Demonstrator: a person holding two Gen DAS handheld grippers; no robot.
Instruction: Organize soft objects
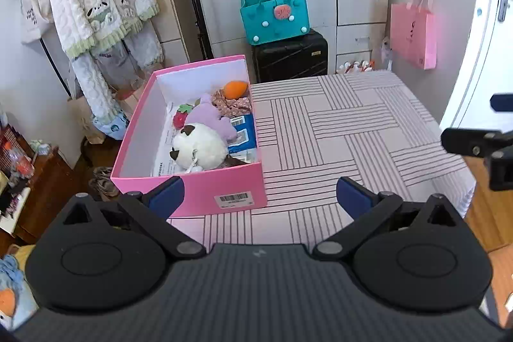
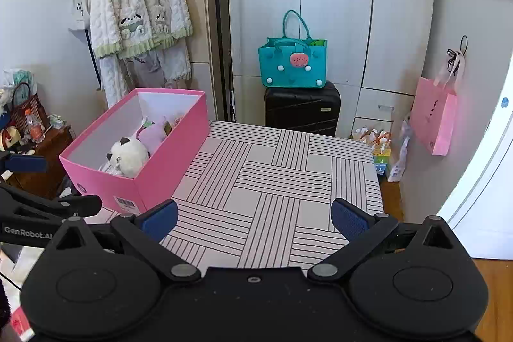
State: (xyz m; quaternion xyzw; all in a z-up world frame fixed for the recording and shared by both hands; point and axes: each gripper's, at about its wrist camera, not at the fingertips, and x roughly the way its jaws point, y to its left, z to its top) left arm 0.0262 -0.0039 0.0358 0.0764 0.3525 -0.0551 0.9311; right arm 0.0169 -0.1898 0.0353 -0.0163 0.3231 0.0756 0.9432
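Pink box (image 1: 195, 181) sits at left edge of striped surface (image 1: 336, 130), w/ soft toys inside: white plush (image 1: 198, 148), purple plush (image 1: 208, 117), strawberry (image 1: 181, 116), orange piece (image 1: 235, 88). Left gripper (image 1: 259, 197) & right gripper (image 2: 255, 218): both fingers spread wide, nothing held, above surface nr box.

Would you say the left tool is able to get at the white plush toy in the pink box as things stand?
Probably yes. The left tool is open and empty, the pink box has no lid, and the white plush toy lies on top near the front wall, uncovered.
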